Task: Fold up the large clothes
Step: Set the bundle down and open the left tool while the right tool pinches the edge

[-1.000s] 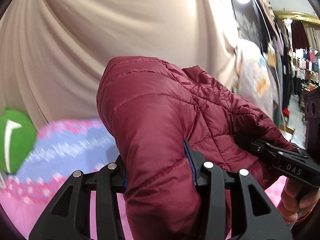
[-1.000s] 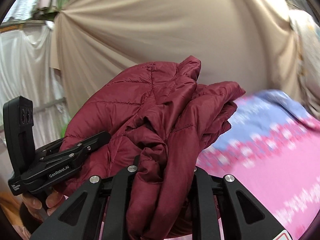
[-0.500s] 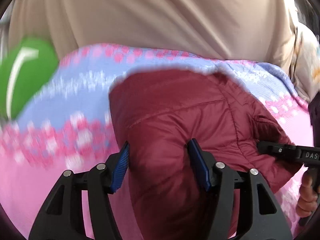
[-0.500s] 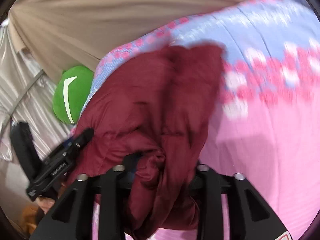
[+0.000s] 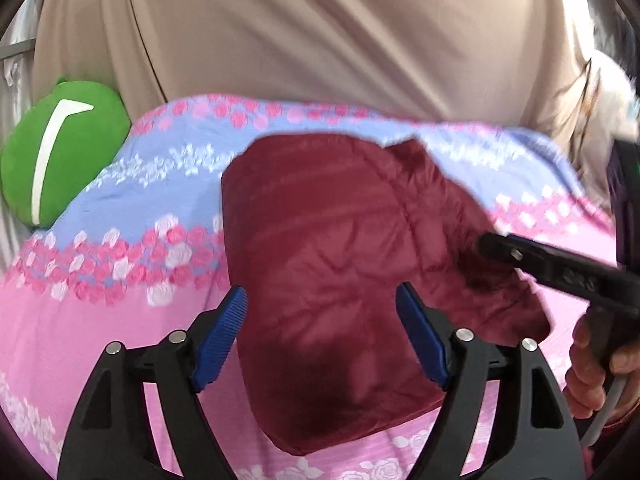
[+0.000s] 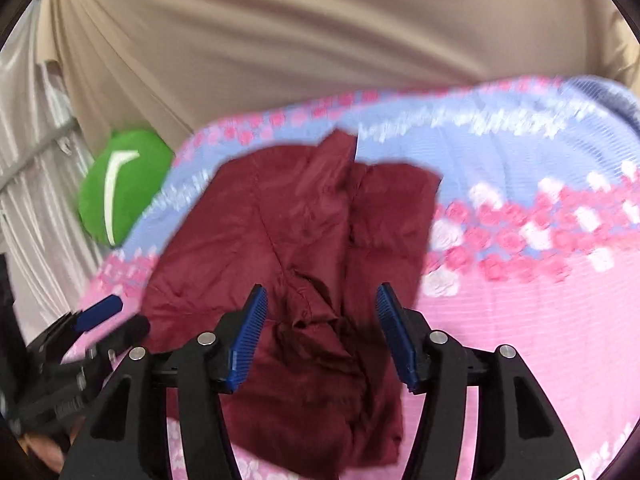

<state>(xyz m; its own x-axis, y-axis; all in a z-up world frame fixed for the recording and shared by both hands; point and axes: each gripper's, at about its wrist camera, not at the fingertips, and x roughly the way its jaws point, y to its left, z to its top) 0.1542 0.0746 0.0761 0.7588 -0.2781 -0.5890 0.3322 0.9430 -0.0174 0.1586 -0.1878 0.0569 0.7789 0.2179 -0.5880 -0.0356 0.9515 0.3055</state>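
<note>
A dark red quilted puffer jacket (image 5: 336, 264) lies folded in a bundle on the pink and blue floral bedspread (image 5: 120, 320). It also shows in the right wrist view (image 6: 304, 248). My left gripper (image 5: 320, 332) is open, its blue pads (image 5: 218, 340) spread on either side of the jacket's near edge. My right gripper (image 6: 320, 332) is open too, its blue pads (image 6: 394, 336) apart over the jacket's crumpled near part. The right gripper shows at the jacket's right edge in the left wrist view (image 5: 560, 272).
A round green plush cushion (image 5: 60, 164) sits at the bed's far left; it also shows in the right wrist view (image 6: 120, 184). A beige curtain (image 5: 320, 32) hangs behind the bed. Silvery drapes (image 6: 28, 160) hang at the left.
Both grippers carried the jacket down from the air onto the bedspread and opened, letting it go. The jacket now rests on the bed.
</note>
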